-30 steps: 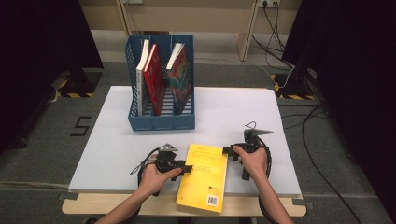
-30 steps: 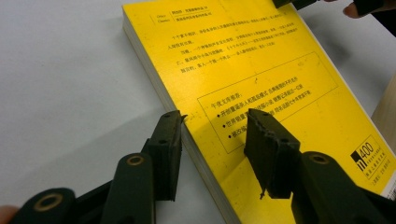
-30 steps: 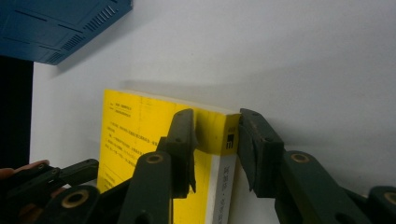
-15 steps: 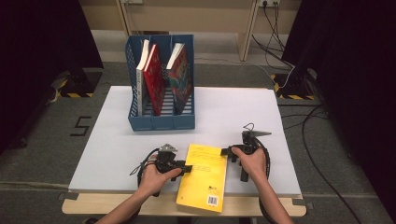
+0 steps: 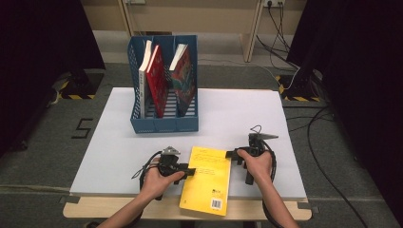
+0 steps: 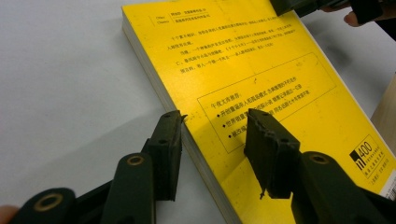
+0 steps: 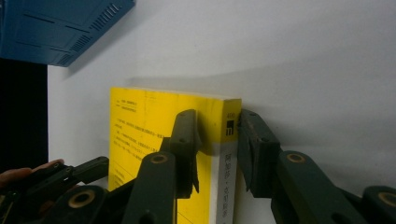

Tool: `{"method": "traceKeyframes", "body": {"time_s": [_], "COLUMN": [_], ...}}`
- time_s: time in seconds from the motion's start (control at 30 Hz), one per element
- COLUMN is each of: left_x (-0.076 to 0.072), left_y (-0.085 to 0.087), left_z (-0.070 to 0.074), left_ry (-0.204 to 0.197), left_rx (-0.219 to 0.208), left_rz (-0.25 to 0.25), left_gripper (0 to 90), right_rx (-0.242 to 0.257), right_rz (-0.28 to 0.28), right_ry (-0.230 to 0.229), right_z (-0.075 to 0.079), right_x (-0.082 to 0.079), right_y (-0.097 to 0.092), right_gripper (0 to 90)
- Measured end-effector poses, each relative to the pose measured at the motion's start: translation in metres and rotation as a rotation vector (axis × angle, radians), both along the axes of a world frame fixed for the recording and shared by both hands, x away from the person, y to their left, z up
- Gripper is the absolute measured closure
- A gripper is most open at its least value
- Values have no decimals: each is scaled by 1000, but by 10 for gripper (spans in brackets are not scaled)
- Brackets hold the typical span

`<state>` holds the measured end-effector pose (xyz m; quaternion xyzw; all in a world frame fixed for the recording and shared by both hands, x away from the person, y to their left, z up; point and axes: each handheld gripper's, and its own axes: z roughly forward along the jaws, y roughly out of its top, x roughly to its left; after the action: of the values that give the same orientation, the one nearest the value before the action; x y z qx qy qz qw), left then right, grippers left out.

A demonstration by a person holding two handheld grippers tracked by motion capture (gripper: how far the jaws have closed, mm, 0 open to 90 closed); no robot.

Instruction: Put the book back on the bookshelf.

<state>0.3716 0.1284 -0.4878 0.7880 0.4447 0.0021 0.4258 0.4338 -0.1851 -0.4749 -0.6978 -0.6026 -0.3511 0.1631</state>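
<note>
A blue file rack (image 5: 164, 121) stands toward the far-left part of the white tabletop (image 5: 237, 114), its three compartments opening upward. A white-edged book (image 5: 144, 78) and a red book (image 5: 156, 80) lean in its left and middle part, and a book with a patterned red cover (image 5: 183, 78) leans in the right compartment; exactly which slot the first two share I cannot tell.

The yellow book (image 5: 206, 180) lies flat at the near edge of the tabletop, its near end jutting over that edge, well apart from the rack with bare tabletop between them.

The left claw (image 5: 190, 171) meets the book's left long edge. In the left gripper view the left claw (image 6: 212, 140) stands apart — one jaw on the tabletop against the page edge, the other above the cover, not pressing.

The right claw (image 5: 233, 154) is at the book's far right corner. The right gripper view shows the spine there, with printed characters — the right claw (image 7: 217, 140) straddles it, jaws having just been closing, a slight gap showing beside the right jaw.
</note>
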Motion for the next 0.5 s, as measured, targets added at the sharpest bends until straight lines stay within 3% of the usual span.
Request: {"method": "traceKeyframes", "body": {"time_s": [0.27, 0.5], "left_x": [1, 2], "left_y": [3, 3], "left_z": [0, 0], "left_ry": [-4, -10], "left_rx": [-3, 1], "left_rz": [-8, -13], "left_gripper": [560, 566], "right_rx": [-5, -3], "right_rz": [20, 9], "right_ry": [-35, -39], "right_z": [9, 2], "right_x": [1, 2], "right_y": [2, 5], "right_gripper": [714, 680]}}
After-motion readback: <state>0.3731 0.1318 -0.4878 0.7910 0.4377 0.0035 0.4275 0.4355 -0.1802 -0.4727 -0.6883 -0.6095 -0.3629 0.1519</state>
